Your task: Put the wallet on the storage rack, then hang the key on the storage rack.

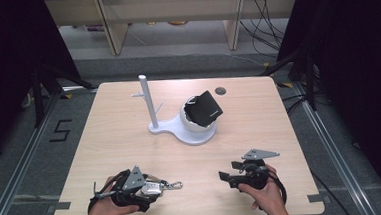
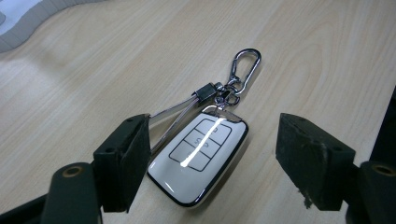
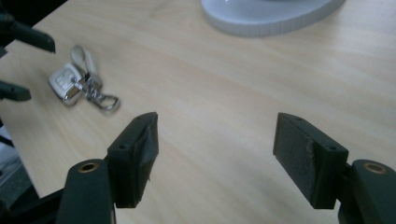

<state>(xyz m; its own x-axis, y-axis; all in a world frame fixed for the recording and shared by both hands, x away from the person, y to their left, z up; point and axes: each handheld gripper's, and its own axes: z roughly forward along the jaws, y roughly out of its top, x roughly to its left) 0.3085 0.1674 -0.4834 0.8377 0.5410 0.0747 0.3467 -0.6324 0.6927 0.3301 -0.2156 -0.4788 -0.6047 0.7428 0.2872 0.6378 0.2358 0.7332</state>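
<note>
A white car key fob [image 2: 198, 158] with a chrome rim, a strap loop and a carabiner clip [image 2: 245, 63] lies flat on the wooden table near its front left. My left gripper [image 2: 219, 156] is open and low over it, one jaw on either side of the fob. The left pad stands close against the fob's edge and the right pad is well clear. In the high view the fob [image 1: 152, 188] lies at the left gripper [image 1: 146, 190]. My right gripper [image 1: 231, 170] is open at the front right with bare wood between its jaws [image 3: 215, 149], pointing toward the fob [image 3: 65, 83].
A white stand [image 1: 195, 134] with an upright post [image 1: 147, 102] sits mid-table, and a black pouch [image 1: 206, 108] rests in its cup. Its base [image 3: 261, 21] lies ahead of the right gripper. A small dark round hole [image 1: 220, 90] is near the table's far edge.
</note>
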